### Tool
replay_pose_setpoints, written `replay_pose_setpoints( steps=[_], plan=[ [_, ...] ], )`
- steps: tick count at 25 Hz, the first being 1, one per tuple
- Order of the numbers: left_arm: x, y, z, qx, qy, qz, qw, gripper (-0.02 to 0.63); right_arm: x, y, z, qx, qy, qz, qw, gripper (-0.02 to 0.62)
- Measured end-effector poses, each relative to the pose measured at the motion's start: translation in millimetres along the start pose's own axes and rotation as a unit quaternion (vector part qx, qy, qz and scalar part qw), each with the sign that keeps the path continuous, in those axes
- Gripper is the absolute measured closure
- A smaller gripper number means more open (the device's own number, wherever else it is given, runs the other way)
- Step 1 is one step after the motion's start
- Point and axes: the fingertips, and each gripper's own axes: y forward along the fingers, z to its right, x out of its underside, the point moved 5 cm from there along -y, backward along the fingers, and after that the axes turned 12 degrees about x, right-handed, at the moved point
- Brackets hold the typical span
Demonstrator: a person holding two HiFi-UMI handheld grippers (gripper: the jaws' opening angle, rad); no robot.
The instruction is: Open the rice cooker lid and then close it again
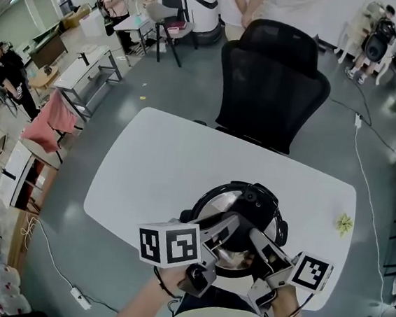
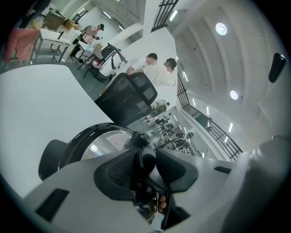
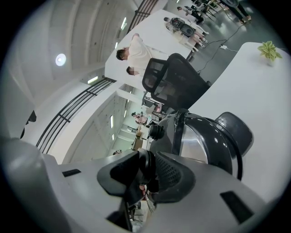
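Clamping the lid handle (image 2: 146,160) at the front of the rice cooker (image 1: 248,199), left gripper (image 1: 227,229) and right gripper (image 1: 258,243) each grip it, cooker on table (image 1: 162,164)

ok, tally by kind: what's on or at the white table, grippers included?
black and silver rice cooker: 1
small yellow-green leafy sprig: 1
black mesh office chair: 1
grey handheld grippers (left gripper, right gripper): 2
Total: 5

White round-cornered table (image 1: 155,164) on grey floor (image 1: 103,257). Black rice cooker (image 1: 257,196) sits near the front edge. Small yellow-green thing (image 1: 344,223), maybe a plant sprig, lies near the right edge, well apart.
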Motion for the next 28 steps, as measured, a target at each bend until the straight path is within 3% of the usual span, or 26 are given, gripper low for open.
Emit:
replay_pose_setpoints(
  steps=[28],
  plan=[
    [-1, 12, -20, 0.001, -0.014, -0.005, 0.9999, 0.440, -6, 14, 15, 0.012, 0.018, 0.013, 1.000, 0.476]
  ],
)
